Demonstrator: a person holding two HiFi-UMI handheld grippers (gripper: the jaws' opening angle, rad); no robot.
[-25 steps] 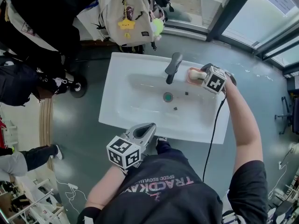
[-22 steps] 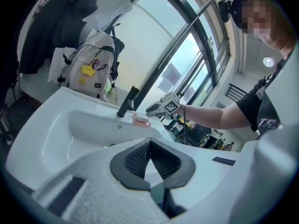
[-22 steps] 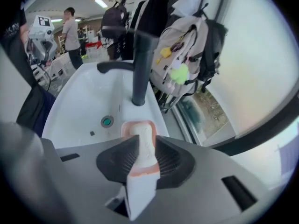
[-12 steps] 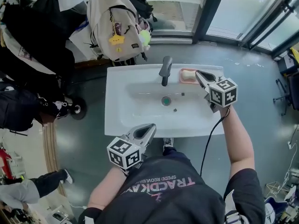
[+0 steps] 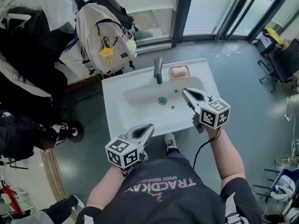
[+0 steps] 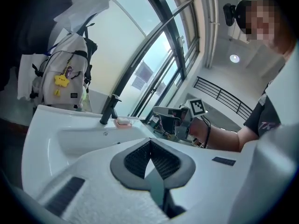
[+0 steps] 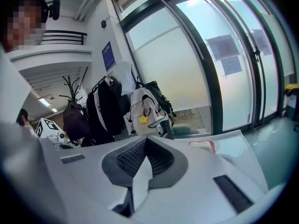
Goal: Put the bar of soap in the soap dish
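Observation:
A pale bar of soap [image 5: 179, 72] lies in the pink soap dish [image 5: 171, 73] on the back rim of the white sink [image 5: 117, 99], just right of the dark faucet [image 5: 158, 69]. My right gripper [image 5: 185, 91] hovers over the sink's right side, well short of the dish, shut and holding nothing. My left gripper [image 5: 150, 126] is at the sink's front edge, also shut and holding nothing. The left gripper view shows the dish [image 6: 123, 122] far ahead, beside the faucet [image 6: 110, 108]. In the right gripper view the dish [image 7: 203, 145] peeks over the shut jaws.
A white backpack [image 5: 100, 38] and dark bags hang on the wall behind the sink. The drain [image 5: 162, 100] sits mid-basin. Glass doors with dark frames [image 5: 180, 8] stand at the back right. A chair [image 5: 285, 62] is at far right on the grey floor.
My right gripper has left the soap dish, shut its jaws and pulled back and up toward me; the soap stays in the dish. The left gripper rose slightly.

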